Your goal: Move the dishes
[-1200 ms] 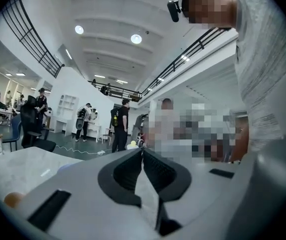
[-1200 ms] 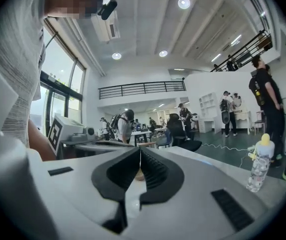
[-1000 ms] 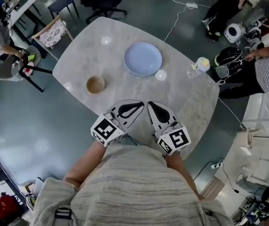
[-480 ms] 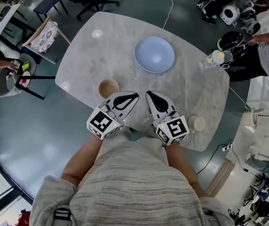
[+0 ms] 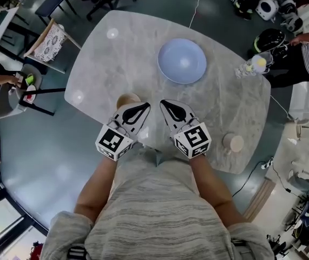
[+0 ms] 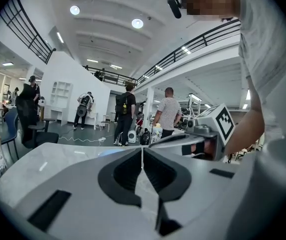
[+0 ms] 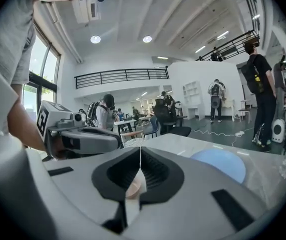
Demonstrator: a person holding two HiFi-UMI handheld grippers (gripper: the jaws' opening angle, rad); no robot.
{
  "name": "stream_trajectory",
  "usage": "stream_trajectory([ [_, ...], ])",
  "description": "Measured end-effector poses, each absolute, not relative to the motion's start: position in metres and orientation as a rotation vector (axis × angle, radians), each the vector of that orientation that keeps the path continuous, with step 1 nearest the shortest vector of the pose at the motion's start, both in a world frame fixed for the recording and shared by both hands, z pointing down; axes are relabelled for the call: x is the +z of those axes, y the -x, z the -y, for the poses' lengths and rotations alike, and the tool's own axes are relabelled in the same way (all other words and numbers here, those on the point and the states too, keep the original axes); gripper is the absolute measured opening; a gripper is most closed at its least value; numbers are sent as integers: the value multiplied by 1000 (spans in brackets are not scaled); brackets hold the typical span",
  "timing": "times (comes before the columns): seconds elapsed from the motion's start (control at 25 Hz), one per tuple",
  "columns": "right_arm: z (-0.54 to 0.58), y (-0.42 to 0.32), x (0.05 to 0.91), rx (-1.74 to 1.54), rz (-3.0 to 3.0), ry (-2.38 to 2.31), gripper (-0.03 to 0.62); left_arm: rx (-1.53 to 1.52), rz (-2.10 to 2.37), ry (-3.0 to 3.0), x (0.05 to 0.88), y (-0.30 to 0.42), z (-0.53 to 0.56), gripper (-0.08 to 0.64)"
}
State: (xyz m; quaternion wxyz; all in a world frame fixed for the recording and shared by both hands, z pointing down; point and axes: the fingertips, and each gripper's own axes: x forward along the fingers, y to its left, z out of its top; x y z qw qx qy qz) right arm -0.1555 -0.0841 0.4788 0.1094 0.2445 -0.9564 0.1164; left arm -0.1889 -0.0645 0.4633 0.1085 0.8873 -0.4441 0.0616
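While left gripper [image 5: 143, 106] and right gripper [image 5: 165, 103] jaws sit closed, blue plate [image 5: 182, 61] seemingly bare

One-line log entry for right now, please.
left gripper: shut, empty | right gripper: shut, empty | tan bowl: at left gripper's tip, not gripped | blue plate: on table, untouched

The person is wearing a grey, finely striped short-sleeved top [image 5: 159, 215]. The white left gripper [image 5: 143, 106] and white right gripper [image 5: 164, 102], black-padded, are carrying black-and-white marker cubes at seven and five o'clock.
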Motion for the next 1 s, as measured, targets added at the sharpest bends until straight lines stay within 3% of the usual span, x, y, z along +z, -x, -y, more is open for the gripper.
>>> stream_trajectory([
  [0.6,92,238,550,345,2680,-504,23,272,1496,-2473,510,269,71,28],
  [0.64,92,241,558,353,2662,-496,38,272,1502,-2466,512,272,71,28],
  [0.72,93,248,573,376,2624,-484,129,276,1511,-2454,517,277,72,28],
  [1.0,98,259,624,416,2478,-471,129,284,1502,-2426,532,286,71,28],
])
